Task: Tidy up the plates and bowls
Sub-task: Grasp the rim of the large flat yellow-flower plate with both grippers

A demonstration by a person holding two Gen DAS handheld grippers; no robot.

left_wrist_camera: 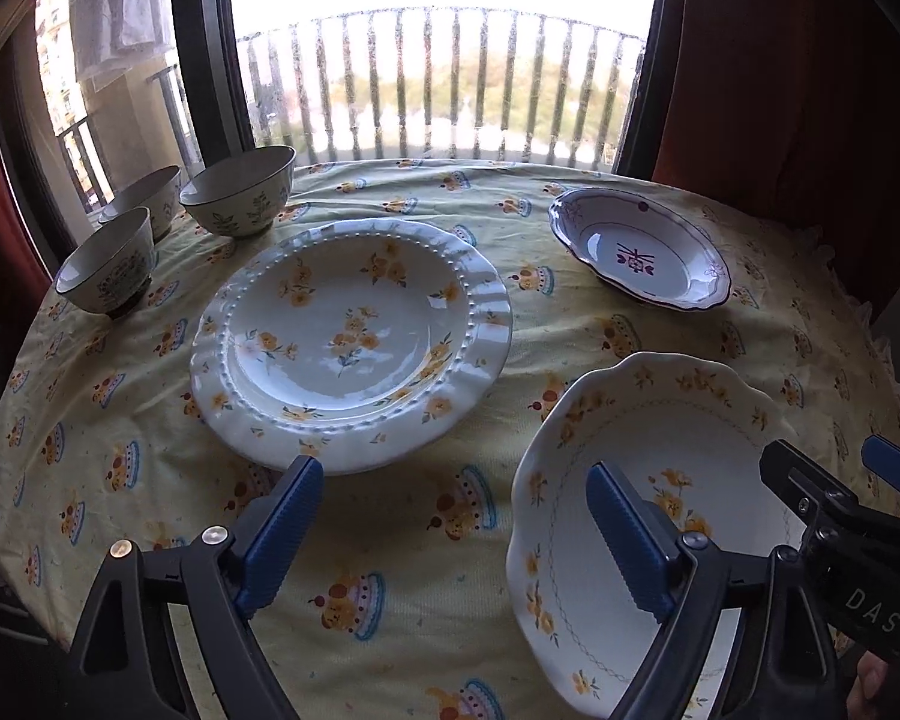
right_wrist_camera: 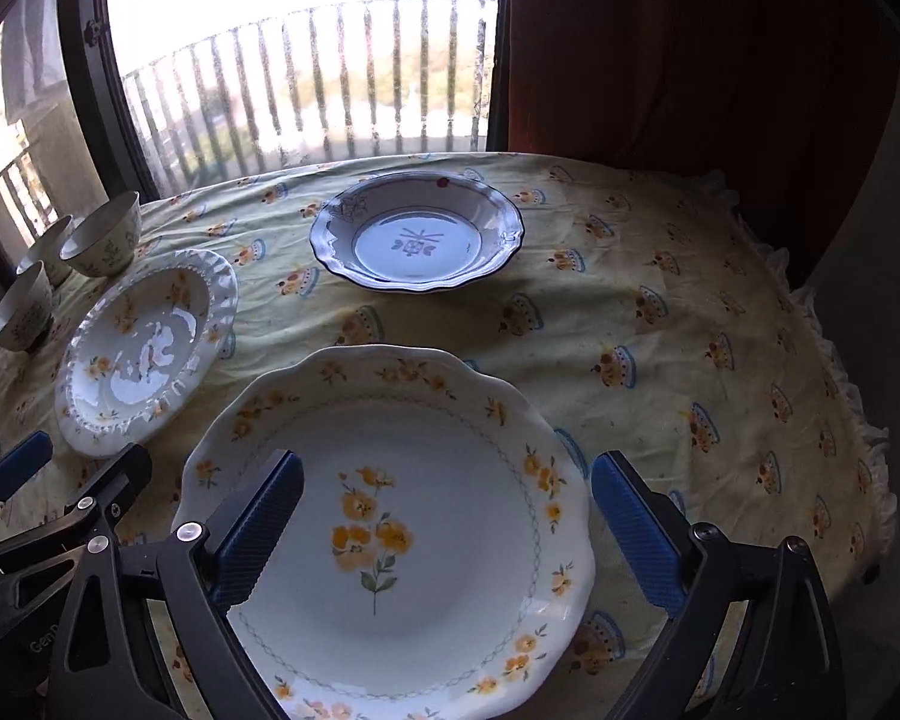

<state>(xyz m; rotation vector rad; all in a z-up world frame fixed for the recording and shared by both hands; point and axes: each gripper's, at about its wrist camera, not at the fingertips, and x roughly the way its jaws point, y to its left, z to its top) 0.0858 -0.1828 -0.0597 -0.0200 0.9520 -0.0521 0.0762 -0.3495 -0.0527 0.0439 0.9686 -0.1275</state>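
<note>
Scalloped yellow-flower plate [right_wrist_camera: 390,528] near tablecloth's [right_wrist_camera: 660,324] front edge | beaded plate [left_wrist_camera: 351,336] mid-left | purple-rimmed dish [left_wrist_camera: 639,255] toward far edge | three bowls [left_wrist_camera: 240,192] at far-left edge | left gripper [left_wrist_camera: 456,540] wide open, empty | right gripper [right_wrist_camera: 447,534] wide open above scalloped plate, empty

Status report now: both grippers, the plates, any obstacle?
Left gripper open, holding nothing. Right gripper open over scalloped plate. Three plates, three bowls unstacked. No obstacle.

Bright window [left_wrist_camera: 444,48] with balcony railing [left_wrist_camera: 438,78], dark red curtains [right_wrist_camera: 690,48] beside.
</note>
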